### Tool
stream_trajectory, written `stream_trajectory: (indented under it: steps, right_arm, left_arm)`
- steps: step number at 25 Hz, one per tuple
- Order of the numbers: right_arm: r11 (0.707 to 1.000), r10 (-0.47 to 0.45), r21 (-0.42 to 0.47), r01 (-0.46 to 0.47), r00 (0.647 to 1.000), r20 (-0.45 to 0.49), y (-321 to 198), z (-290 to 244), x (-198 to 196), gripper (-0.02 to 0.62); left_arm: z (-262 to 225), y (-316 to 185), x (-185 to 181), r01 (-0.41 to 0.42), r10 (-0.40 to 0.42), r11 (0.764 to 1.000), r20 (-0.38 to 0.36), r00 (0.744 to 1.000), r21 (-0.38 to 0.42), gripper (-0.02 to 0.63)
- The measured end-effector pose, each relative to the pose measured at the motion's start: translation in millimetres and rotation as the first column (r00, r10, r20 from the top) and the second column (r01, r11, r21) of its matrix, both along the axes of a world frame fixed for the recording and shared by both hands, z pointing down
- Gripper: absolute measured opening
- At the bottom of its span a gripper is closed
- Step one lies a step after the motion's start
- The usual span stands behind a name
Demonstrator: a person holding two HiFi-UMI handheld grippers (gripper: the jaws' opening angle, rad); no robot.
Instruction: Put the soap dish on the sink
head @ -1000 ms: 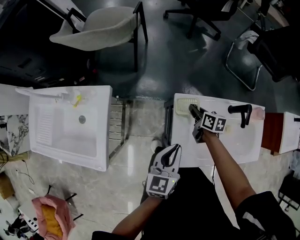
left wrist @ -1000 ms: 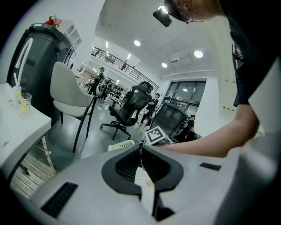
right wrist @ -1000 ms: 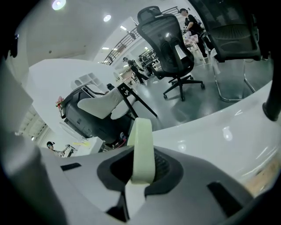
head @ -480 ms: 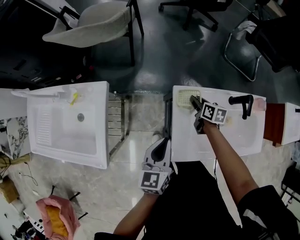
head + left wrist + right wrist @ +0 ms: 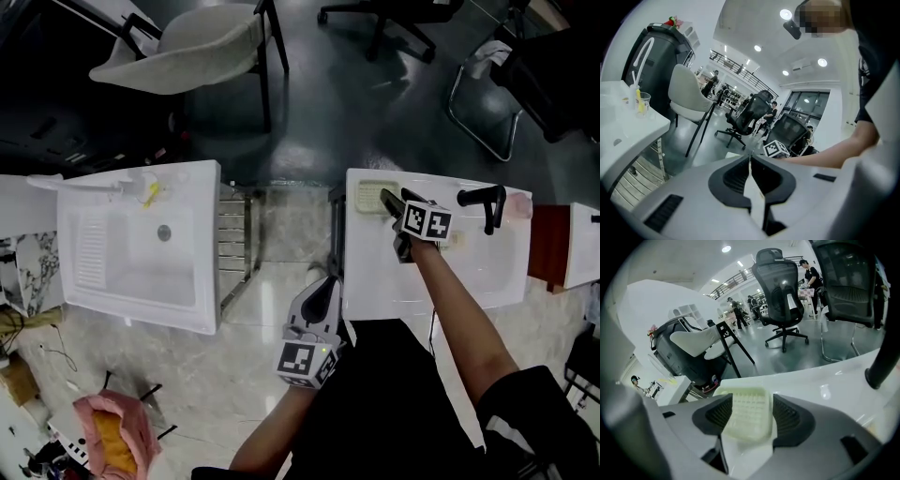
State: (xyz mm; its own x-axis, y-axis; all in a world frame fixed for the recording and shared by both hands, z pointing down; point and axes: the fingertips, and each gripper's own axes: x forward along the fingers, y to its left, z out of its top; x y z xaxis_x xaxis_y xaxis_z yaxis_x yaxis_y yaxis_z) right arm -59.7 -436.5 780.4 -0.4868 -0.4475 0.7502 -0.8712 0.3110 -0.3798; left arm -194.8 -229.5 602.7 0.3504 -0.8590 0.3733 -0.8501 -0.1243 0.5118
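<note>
A pale yellow ribbed soap dish (image 5: 370, 196) (image 5: 749, 414) lies flat on the back left corner of the white sink (image 5: 427, 277). My right gripper (image 5: 385, 199) (image 5: 751, 400) reaches over the sink with the dish between its jaws. Those jaws have just been opening, and the pads now stand at the dish's two sides without pressing on it. My left gripper (image 5: 327, 286) (image 5: 750, 157) hangs low beside the sink's front left corner, its jaws shut and empty.
A black tap (image 5: 485, 202) stands at the back right of this sink. A second white sink (image 5: 141, 253) with a cup (image 5: 640, 102) sits to the left, a metal rack (image 5: 234, 246) between them. Office chairs (image 5: 178, 52) stand behind. A pink bag (image 5: 103, 439) lies on the floor.
The right gripper's jaws have spread apart around the soap dish, which now rests on the sink. The left gripper dropped back toward the body and lower in the view.
</note>
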Motion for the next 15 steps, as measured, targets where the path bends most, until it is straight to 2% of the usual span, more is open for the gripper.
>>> stream_trajectory:
  steps: [9,15]
  right_arm:
    - [1.0,-0.01,0.003,0.01,1.0,0.005,2.3,-10.0,9.9,0.265]
    - [0.998,-0.061,0.026,0.061,0.998,0.023,14.1,-27.5,13.8,0.265]
  left_arm:
    - [-11.2,8.1,-4.4,0.027,-0.027,1.0,0.022,0.999,0.014,0.018]
    - [-23.2,11.9,4.8,0.035,-0.036,0.998,0.035,0.999,0.043,0.018]
